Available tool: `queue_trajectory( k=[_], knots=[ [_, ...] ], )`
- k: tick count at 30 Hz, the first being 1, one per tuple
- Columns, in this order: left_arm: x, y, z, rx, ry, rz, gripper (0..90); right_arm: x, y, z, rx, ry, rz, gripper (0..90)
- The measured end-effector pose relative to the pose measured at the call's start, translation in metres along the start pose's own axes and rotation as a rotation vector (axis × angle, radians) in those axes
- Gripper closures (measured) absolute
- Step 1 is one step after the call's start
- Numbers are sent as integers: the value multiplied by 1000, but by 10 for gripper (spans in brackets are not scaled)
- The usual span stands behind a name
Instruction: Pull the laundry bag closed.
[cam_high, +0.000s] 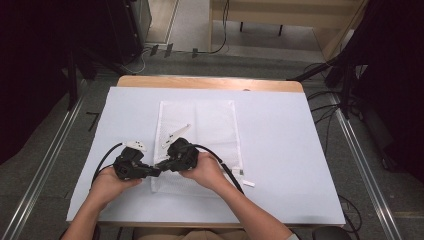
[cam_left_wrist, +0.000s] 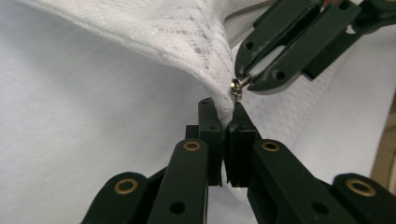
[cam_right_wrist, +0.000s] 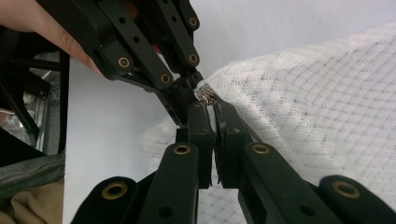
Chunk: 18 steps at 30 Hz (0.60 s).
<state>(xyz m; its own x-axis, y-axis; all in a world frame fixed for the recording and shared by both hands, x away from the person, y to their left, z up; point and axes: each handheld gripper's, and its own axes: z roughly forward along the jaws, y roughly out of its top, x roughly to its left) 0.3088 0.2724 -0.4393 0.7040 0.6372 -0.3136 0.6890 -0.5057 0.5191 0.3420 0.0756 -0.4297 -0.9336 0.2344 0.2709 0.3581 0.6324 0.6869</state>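
Note:
A white mesh bag (cam_high: 210, 125) lies flat on the white-covered table (cam_high: 280, 150). Both grippers meet at its near left corner, which is lifted off the table. My left gripper (cam_left_wrist: 225, 116) is shut on the bag's mesh edge (cam_left_wrist: 219, 100). My right gripper (cam_right_wrist: 210, 105) is shut on a small metal zipper pull (cam_left_wrist: 237, 88) at that same corner, right beside the left jaws. In the high view the left gripper (cam_high: 155, 173) and right gripper (cam_high: 160, 164) point at each other, tips almost touching.
A small white tag (cam_high: 248, 183) lies on the table to the right of the right hand. The wooden table edge (cam_high: 210, 82) runs along the back. Cables and stand legs (cam_high: 330, 70) sit on the floor beyond.

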Motion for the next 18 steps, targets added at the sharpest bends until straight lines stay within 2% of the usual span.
queue_trajectory(
  k=[4,8,13,14,18],
  knots=[
    [1,0,1,9,6,6,870,0,0,2,8,18,6,887],
    [2,0,0,3,2,-9,877,0,0,2,6,25,-7,887],
    [-1,1,-2,-3,-18,-3,888,-4,-1,1,0,16,12,888],
    [-2,1,-2,-7,-14,-11,890,-5,-1,1,-1,17,28,888],
    [0,1,-6,-8,-10,-15,893,-6,-4,1,-11,-5,32,890]
  ],
)
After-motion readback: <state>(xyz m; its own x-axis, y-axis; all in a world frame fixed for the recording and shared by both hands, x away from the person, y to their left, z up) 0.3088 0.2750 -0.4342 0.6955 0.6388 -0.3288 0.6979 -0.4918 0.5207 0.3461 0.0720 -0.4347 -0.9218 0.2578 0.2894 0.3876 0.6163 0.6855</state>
